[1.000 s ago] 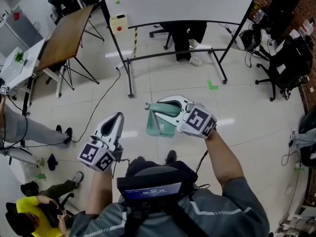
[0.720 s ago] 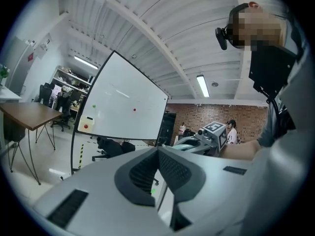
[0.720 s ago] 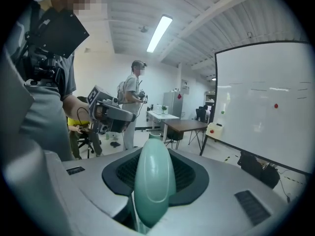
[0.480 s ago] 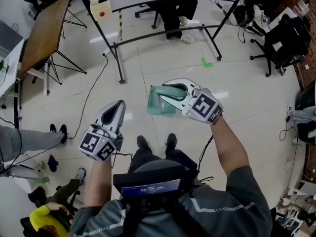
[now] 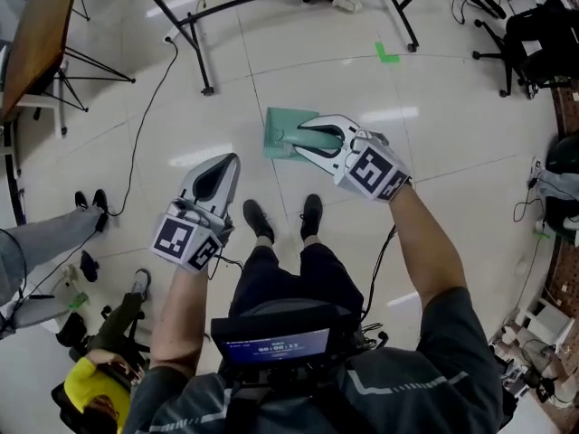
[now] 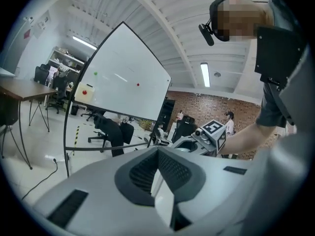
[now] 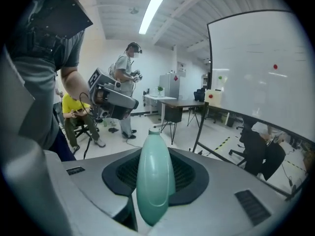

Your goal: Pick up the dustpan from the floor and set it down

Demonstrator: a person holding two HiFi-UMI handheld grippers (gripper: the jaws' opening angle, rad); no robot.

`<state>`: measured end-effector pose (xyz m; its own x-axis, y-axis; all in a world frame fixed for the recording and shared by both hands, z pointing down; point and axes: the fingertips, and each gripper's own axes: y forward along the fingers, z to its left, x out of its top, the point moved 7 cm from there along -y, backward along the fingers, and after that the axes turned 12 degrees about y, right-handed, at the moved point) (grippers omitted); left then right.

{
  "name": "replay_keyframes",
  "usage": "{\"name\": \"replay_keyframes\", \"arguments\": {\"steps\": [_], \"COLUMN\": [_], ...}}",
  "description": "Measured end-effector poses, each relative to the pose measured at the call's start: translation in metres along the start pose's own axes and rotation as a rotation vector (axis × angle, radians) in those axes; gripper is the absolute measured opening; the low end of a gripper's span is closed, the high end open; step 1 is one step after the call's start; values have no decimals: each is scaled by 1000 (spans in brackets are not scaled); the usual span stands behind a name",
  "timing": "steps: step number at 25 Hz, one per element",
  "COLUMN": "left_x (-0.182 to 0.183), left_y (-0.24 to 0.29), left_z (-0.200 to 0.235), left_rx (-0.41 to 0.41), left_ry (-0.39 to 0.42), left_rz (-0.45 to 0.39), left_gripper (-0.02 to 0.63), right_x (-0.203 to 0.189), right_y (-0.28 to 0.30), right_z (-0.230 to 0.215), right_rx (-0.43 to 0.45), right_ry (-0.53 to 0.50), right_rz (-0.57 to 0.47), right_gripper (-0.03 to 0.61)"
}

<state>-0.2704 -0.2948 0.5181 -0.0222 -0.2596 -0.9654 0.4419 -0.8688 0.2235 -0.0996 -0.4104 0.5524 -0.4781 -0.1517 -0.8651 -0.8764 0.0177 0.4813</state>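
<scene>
Pale tiled floor (image 5: 452, 179) below, with whiteboard stand (image 5: 190, 34) at top and black shoes (image 5: 256, 221) at centre. Just ahead of the shoes, green dustpan (image 5: 279, 134), low over the tiles; cannot tell whether touching the floor. Right tongs (image 5: 306, 137) clamped on its handle (image 7: 154, 181), pads pressing from both sides, handle end poking out past the tips. Left tongs (image 5: 232, 161) closed tip to tip with nothing between, well apart from the dustpan. Seated person in yellow (image 5: 86, 391) at lower left.
</scene>
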Motion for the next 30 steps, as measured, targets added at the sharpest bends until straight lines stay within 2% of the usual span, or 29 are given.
{"name": "replay_keyframes", "arguments": {"steps": [7, 12, 17, 21, 30], "left_x": [-102, -153, -178, -184, -196], "left_y": [36, 50, 63, 60, 86], "left_z": [10, 18, 28, 24, 24], "left_rx": [-12, -26, -37, -35, -47], "left_ry": [-58, -92, -111, -122, -133], "left_rz": [91, 124, 146, 157, 180], "left_gripper": [26, 26, 26, 26, 26], "right_x": [-100, -145, -156, -163, -205], "right_y": [59, 94, 116, 118, 116], "right_z": [-29, -38, -46, -34, -46], "right_rx": [16, 43, 92, 113, 102], "right_ry": [44, 6, -53, -79, -42], "right_rz": [73, 117, 128, 146, 219], "right_gripper": [149, 147, 146, 146, 147]}}
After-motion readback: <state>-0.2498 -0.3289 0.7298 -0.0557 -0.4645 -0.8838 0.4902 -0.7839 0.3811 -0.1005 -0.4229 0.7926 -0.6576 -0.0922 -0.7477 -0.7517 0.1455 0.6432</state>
